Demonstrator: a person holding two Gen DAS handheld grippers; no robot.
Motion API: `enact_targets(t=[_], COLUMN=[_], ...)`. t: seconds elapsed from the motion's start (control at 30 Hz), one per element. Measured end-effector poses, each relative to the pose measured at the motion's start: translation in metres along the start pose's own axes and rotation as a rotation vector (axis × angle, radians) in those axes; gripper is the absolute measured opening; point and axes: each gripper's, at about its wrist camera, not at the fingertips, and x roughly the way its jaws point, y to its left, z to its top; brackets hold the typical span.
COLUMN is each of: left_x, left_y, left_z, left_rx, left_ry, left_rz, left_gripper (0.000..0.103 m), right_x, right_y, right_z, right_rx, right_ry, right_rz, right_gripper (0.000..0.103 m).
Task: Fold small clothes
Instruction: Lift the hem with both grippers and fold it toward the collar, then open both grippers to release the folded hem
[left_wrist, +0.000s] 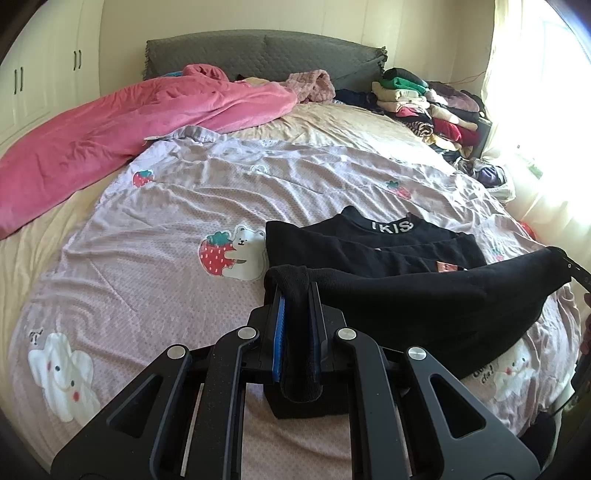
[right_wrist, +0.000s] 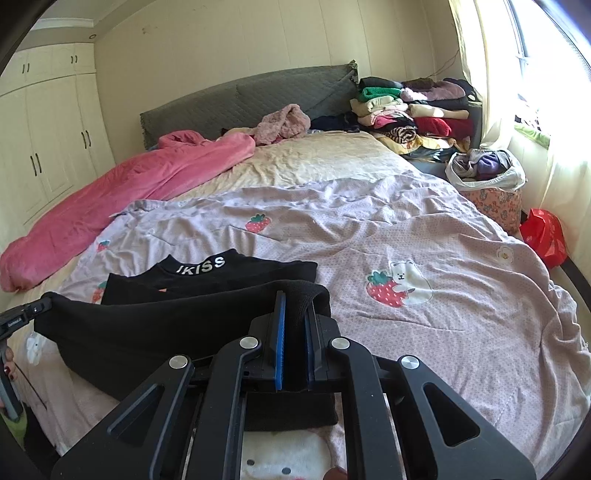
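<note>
Both tools clamped on the black garment's hem, lifted above the bed.
Left tool (left_wrist: 295, 295) and right tool (right_wrist: 295, 310) pinch opposite corners of the black garment (left_wrist: 424, 295); its collar end lies flat on the pink strawberry-print quilt (left_wrist: 166, 295), with a pink blanket (left_wrist: 110, 136) and stacked clothes (left_wrist: 424, 107) beyond.

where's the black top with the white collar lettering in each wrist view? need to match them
Left wrist: black top right of centre, far part flat on the bedspread, near edge lifted by the left gripper.
Right wrist: lower left, near edge held by the right gripper.
Shared landmark: pink blanket.
</note>
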Motion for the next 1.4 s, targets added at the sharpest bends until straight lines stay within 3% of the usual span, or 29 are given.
enact_targets(t=[0.57,0.6,0.63,0.67,0.7,0.83,0.93,1.1,1.4], left_x=[0.052,0.054,0.053,0.052,0.052,0.038,0.023,0.009,0.027], left_y=[0.005,0.006,0.006,0.006,0.007,0.013,0.012,-0.004,-0.05], left_z=[-0.005,-0.005,-0.004,-0.003,-0.004,-0.001,-0.002,-0.017,-0.062], left_rx=[0.0,-0.003,-0.005,-0.006,-0.008,-0.044,-0.046,0.028,0.169], left_ry=[0.048,0.052,0.05,0.043,0.039,-0.002,-0.037,-0.016,0.112], left_rz=[0.065,0.065,0.064,0.068,0.072,0.059,0.052,0.024,-0.035], left_gripper=[0.013,0.014,0.02,0.025,0.035,0.038,0.038,0.038,0.037], right_x=[0.06,0.063,0.064,0.063,0.062,0.052,0.036,0.015,0.024], right_y=[-0.003,-0.003,-0.003,-0.004,-0.005,-0.007,-0.003,0.021,0.075], right_z=[-0.015,-0.017,-0.017,-0.018,-0.018,-0.018,-0.019,-0.03,-0.066], right_rx=[0.021,0.021,0.023,0.03,0.034,0.028,0.006,-0.104,-0.267], right_ry=[0.094,0.102,0.104,0.099,0.095,0.067,0.026,0.02,0.154], right_rz=[-0.052,-0.056,-0.053,-0.051,-0.052,-0.071,-0.084,-0.016,0.11], right_gripper=[0.01,0.015,0.029,0.036,0.045,0.046,0.052,0.052,0.045])
